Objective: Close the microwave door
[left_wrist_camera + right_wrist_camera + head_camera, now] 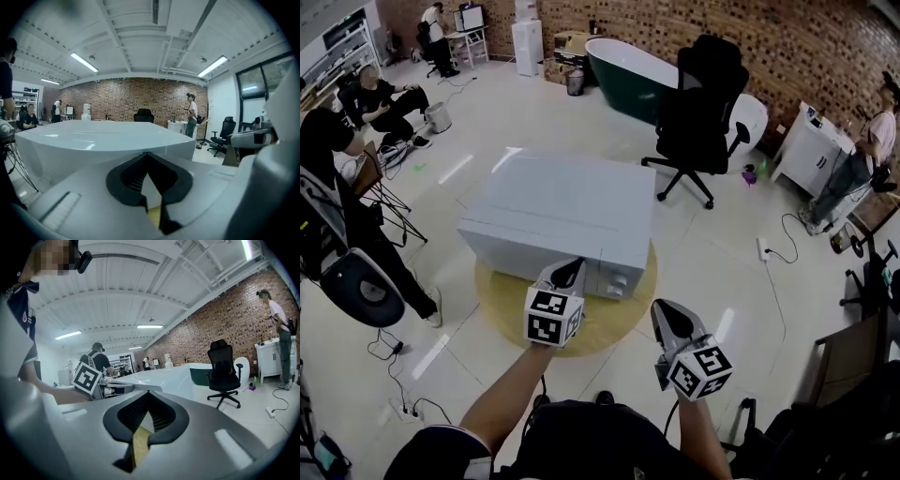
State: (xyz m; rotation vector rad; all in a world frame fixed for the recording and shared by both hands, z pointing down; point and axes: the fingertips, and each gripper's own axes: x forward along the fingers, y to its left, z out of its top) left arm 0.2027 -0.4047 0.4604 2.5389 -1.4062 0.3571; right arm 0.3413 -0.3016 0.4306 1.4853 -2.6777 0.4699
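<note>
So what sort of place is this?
Probably an open workshop or recording studio, not a home: a microwave, bathtub and office chair share one tiled floor beside a brick wall.

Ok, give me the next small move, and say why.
Probably ease the left gripper back from the microwave: its door looks flush with the knob panel, and the shut gripper's tip sits at the door front, so closing seems done.

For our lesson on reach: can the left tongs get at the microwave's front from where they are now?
Probably yes: the left tongs hover by the front top edge of the microwave, with nothing in between.
</note>
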